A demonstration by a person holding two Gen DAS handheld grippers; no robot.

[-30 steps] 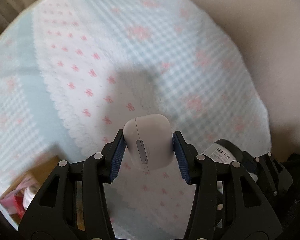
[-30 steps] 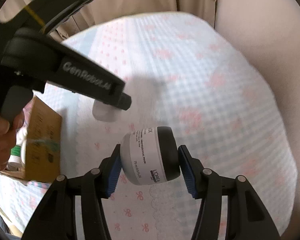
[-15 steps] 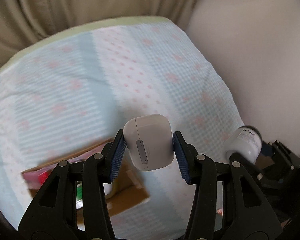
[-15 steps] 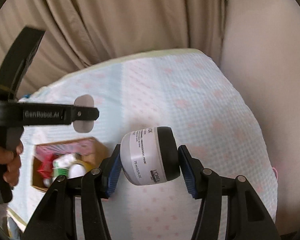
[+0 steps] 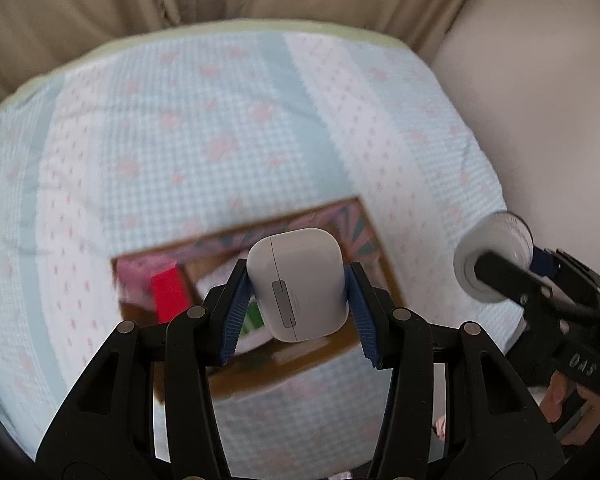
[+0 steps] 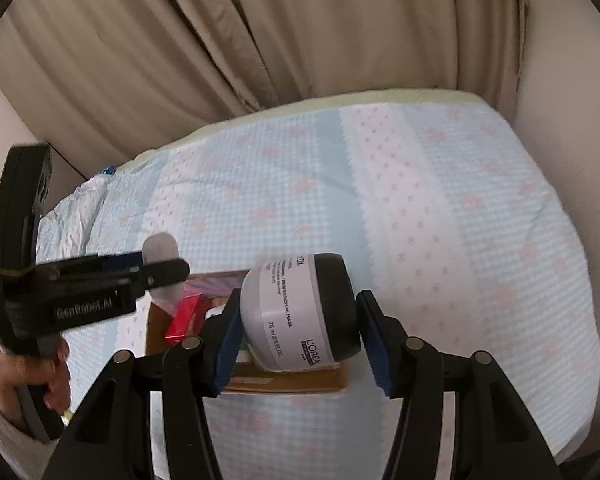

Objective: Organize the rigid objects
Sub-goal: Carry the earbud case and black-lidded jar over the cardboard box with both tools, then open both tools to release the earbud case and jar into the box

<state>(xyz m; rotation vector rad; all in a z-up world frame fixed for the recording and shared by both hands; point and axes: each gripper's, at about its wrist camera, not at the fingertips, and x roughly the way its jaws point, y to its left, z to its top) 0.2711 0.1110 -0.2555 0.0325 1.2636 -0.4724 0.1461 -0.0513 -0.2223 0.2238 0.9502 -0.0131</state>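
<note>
Earbud case [image 5: 298, 284] clamped in my left claw [image 5: 298, 294], cream jar [image 6: 300, 312] in my right claw [image 6: 300, 320], both over the cardboard box [image 5: 384, 268] on the bed [image 5: 220, 120]; smooth shells may slip, claws may collide.

Both grippers rose and swung over toward the cardboard box [image 5: 384, 276]. Left gripper [image 5: 296, 292] w/ the white earbud case [image 5: 298, 284] now hangs above the box opening. Right gripper [image 6: 298, 322] w/ the L'Oréal jar [image 6: 296, 312] moved over the box's near edge.
</note>
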